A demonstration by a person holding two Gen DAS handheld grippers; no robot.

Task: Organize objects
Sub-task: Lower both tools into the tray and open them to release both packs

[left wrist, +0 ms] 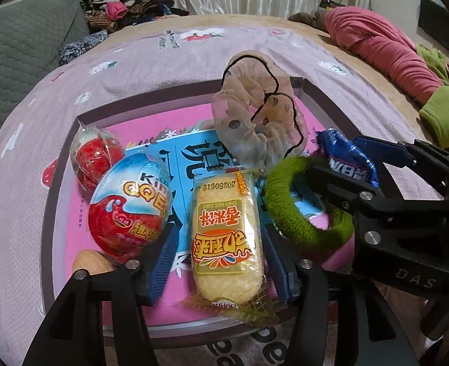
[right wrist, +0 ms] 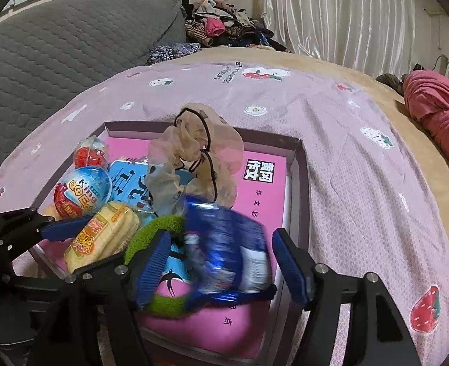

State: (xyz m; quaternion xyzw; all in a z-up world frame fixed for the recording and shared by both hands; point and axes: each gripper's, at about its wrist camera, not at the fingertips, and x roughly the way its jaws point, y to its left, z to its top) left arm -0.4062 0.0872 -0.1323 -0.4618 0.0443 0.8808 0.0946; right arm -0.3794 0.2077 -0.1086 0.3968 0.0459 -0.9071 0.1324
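L gripper (left wrist: 217,244) spread wide, pads either side of the yellow rice-cake snack pack (left wrist: 227,241), clear gap both sides, not touching it. Pack lies flat lengthwise in the shallow box (left wrist: 61,183), on the pink/blue book cover lining the bottom.

R gripper (right wrist: 221,262) also released, fingers apart w/ blue snack packet (right wrist: 227,253) between them. Packet is motion-blurred, so can't tell if it's resting on anything; no pad contact visible. It sits over the green fuzzy hair tie (right wrist: 160,231), at the box's near-right area. In L view the R gripper's finger pokes through/over the green ring.

Other box contents:
- Kinder-style egg (left wrist: 130,207), red/blue wrap, just left of rice-cake pack, up against L gripper's left pad
- small red wrapped candy (left wrist: 95,158) behind the egg, far-left corner
- tan rounded obj (left wrist: 91,262) near-left corner, mostly hidden, can't ID
- sheer beige scrunchie w/ black trim (left wrist: 255,113), standing up mid-back

Box is on a pink strawberry-print bedspread (right wrist: 346,152).
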